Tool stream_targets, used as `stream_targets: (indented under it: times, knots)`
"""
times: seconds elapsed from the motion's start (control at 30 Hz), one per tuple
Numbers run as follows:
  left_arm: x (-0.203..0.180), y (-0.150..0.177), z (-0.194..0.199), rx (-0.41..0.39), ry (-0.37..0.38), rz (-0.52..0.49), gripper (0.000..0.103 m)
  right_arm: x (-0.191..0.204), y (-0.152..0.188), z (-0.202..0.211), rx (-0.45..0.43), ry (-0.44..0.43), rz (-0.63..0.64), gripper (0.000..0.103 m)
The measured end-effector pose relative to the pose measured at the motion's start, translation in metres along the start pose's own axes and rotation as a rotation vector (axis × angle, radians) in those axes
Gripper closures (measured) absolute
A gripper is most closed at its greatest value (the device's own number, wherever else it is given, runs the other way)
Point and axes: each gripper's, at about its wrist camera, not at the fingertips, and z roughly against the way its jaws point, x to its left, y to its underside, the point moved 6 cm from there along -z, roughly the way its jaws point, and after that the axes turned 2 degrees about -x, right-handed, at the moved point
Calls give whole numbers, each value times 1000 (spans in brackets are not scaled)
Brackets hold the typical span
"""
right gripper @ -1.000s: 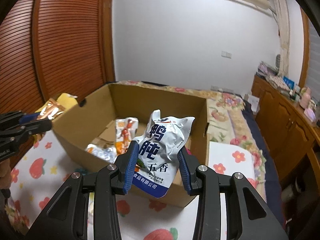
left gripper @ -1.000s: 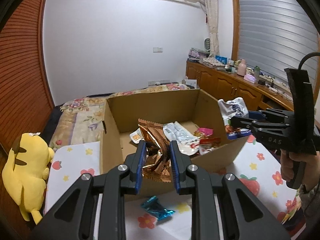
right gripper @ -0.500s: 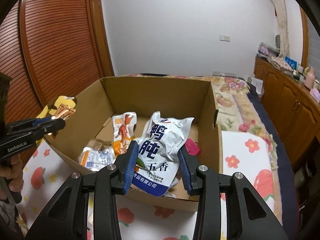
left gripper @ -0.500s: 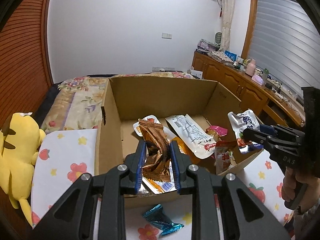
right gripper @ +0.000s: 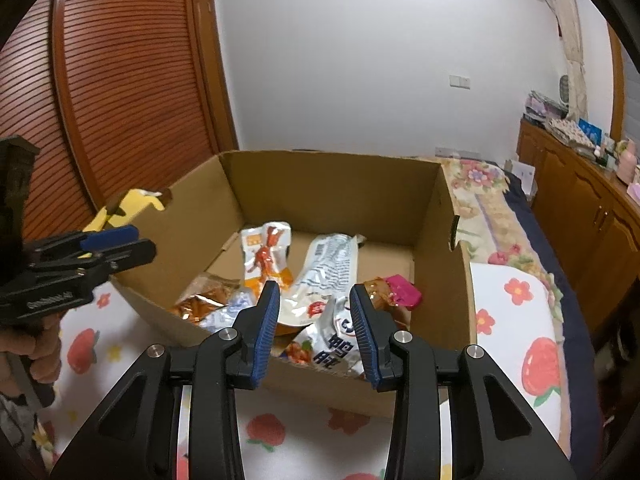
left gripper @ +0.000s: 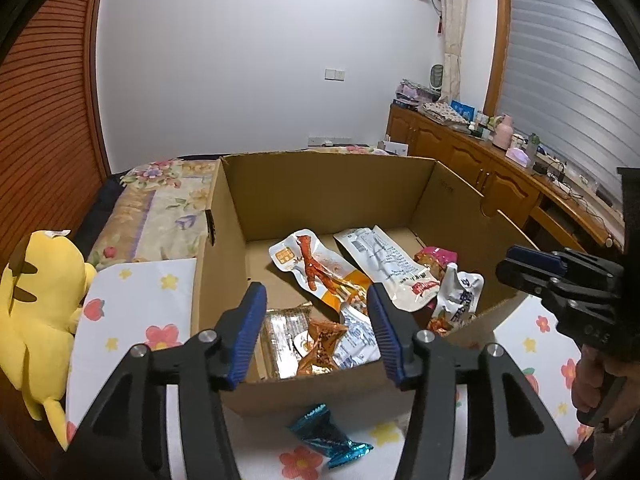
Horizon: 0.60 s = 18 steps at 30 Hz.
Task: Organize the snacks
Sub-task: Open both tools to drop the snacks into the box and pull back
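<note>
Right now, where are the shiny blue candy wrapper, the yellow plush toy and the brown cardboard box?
shiny blue candy wrapper [left gripper: 326,436], left wrist view, middle of the foil.
yellow plush toy [left gripper: 34,312], left wrist view, its body.
brown cardboard box [left gripper: 320,196], left wrist view, inner back wall.

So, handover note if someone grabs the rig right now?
Left gripper: jaws opening, nothing between the pads; copper snack lies in the cardboard box beneath it.
Right gripper: open, apparently clear of the white pouch, which rests in the box's near corner.
Done: several packets are in the box.
Left: blue-wrapped candy on the tablecloth in front of the box.
</note>
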Motion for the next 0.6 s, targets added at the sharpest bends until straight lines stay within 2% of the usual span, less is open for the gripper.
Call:
stream_targets:
  times: [0.23, 0.37, 0.43, 0.47, 0.57, 0.6]
  knots:
    - [-3, 2, 15, -46, -5, -27, 27, 21, 12, 25, -40, -24, 29, 66]
    - [-7, 3, 24, -64, -10, -54, 20, 30, 19, 36, -51, -43, 35, 66]
    - [-9, 4, 29, -84, -28, -70, 7, 35, 24, 40, -54, -52, 37, 66]
    - [-9, 5, 32, -94, -43, -80, 3, 38, 26, 41, -54, -56, 40, 65]
    - [-9, 6, 42, -128, -67, -112, 0, 47, 34, 45, -61, -65, 58, 54]
    - [-9, 7, 44, -132, -73, -118, 0, 49, 37, 46, -61, -63, 65, 46]
